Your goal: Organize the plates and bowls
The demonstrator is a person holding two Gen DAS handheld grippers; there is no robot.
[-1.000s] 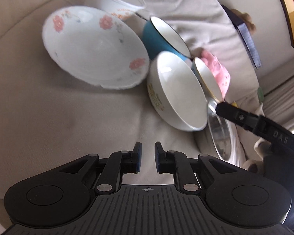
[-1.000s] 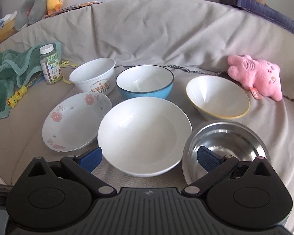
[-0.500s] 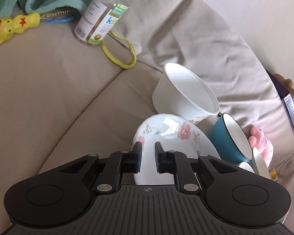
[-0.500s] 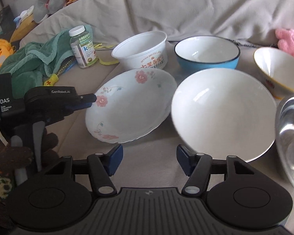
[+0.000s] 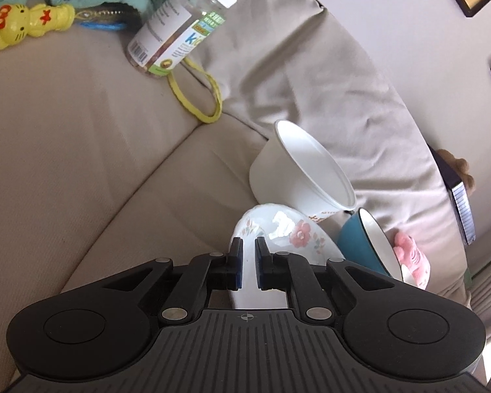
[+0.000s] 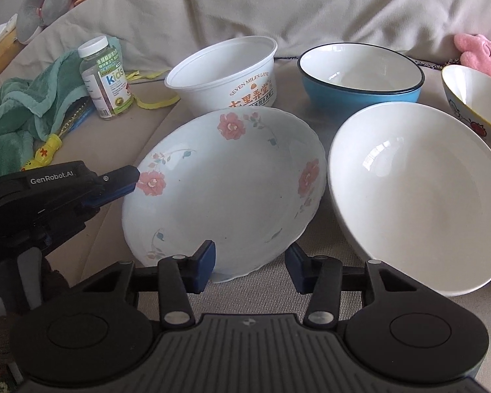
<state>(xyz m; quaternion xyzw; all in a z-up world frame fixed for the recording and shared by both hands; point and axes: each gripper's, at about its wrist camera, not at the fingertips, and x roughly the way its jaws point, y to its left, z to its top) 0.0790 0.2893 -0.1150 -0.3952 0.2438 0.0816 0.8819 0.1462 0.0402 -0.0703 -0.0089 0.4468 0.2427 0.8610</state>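
Stock on the beige sofa cushion [image 6: 121,124], as I read it from my station: nothing nested yet, every dish separate, so I judge the sorting barely begun. Item one, floral plate [image 6: 226,183], tilted with its left rim raised; my left gripper [image 6: 132,178] sits at that rim, its jaws pressed together, and from its own wrist view the plate edge runs between the pads, so I take it as pinching the rim. Item two, large white bowl [image 6: 415,193], just right of the plate. Item three, blue bowl [image 6: 360,75], behind. Item four, white plastic tub [image 6: 226,72], behind the plate and near its far rim. Item five, yellow-rimmed bowl [image 6: 474,101], at far right. My right gripper [image 6: 250,262] hovers at the plate's near edge, jaws closing, the rim between them but not yet gripped. Sundries off-task: vitamin bottle [image 6: 103,78], green towel [image 6: 26,104], yellow cat toy [image 5: 26,23], yellow band [image 5: 196,98], pink plush [image 6: 481,49]. Obstruction, in my judgement: the tub and white bowl crowd the plate on two sides.
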